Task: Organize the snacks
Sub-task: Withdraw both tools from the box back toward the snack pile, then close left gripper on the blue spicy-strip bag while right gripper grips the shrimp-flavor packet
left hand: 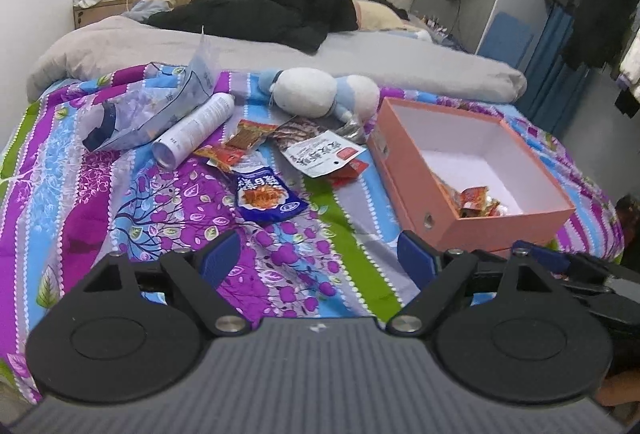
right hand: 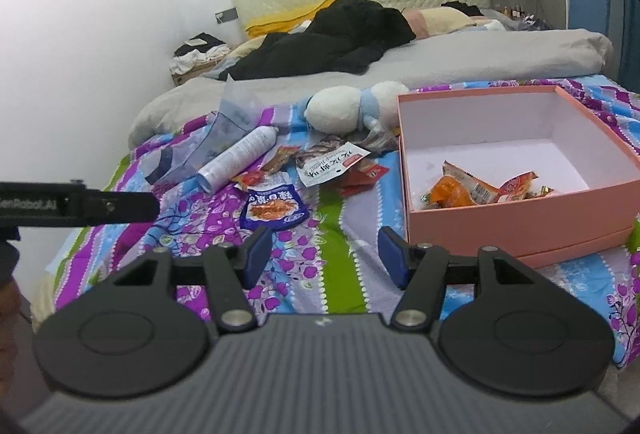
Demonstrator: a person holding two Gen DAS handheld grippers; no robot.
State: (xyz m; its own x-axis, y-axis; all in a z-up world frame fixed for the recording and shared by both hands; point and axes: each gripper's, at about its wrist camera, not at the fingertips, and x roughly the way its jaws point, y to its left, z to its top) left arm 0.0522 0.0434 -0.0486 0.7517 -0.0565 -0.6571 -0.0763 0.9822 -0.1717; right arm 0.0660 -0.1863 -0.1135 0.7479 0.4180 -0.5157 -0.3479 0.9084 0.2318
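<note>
A pink open box (left hand: 416,170) (right hand: 520,222) sits on the patterned bedspread at the right and holds a few orange snack packets (left hand: 476,200) (right hand: 464,190). Loose snacks lie left of it: a blue packet (left hand: 266,196) (right hand: 274,208), a white packet (left hand: 320,154) (right hand: 332,164) and red packets (left hand: 224,156) (right hand: 360,174). My left gripper (left hand: 318,260) is open and empty, above the bedspread, short of the blue packet. My right gripper (right hand: 324,254) is open and empty, between the blue packet and the box. The left gripper's side also shows in the right wrist view (right hand: 80,204).
A white spray can (left hand: 196,128) (right hand: 238,158), a clear plastic bag (left hand: 152,106) (right hand: 208,146) and a white-and-blue plush toy (left hand: 320,92) (right hand: 352,108) lie behind the snacks. Grey duvet and black clothes (left hand: 264,8) lie farther back. A wardrobe stands at the right.
</note>
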